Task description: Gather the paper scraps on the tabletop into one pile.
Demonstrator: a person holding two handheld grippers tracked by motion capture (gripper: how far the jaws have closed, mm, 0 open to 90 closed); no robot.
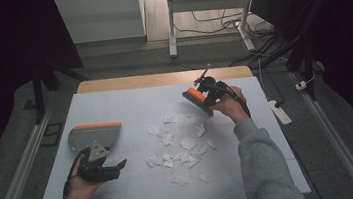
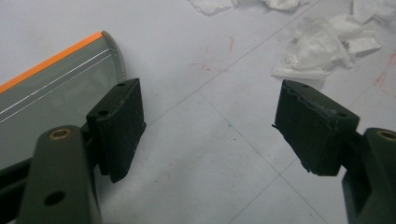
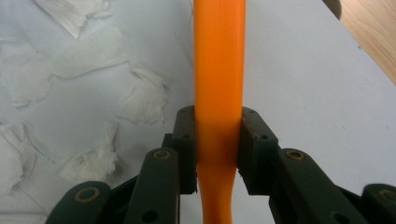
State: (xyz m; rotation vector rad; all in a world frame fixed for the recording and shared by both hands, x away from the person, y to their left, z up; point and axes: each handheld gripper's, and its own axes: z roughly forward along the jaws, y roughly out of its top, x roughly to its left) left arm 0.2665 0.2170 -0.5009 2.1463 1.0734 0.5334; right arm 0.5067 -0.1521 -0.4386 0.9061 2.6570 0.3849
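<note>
An orange hand brush [image 1: 196, 98] hangs over the far right part of the white table cover, and my right gripper [image 1: 212, 94] is shut on its handle [image 3: 218, 93]. Both pads press the orange handle from either side in the right gripper view. Several torn white paper scraps [image 1: 182, 144] lie scattered in the middle of the table; some of these scraps [image 3: 88, 79] lie just left of the brush. A grey dustpan with an orange lip [image 1: 94, 135] rests at the left. My left gripper [image 1: 105, 167] stands open near its front edge, the dustpan [image 2: 51, 93] beside its left pad.
The white cover [image 1: 130, 105] spans the table, with a strip of bare wood [image 1: 162, 79] along the far edge. A metal rail [image 1: 17, 173] runs down the left side and a power strip [image 1: 280, 112] lies on the floor at the right.
</note>
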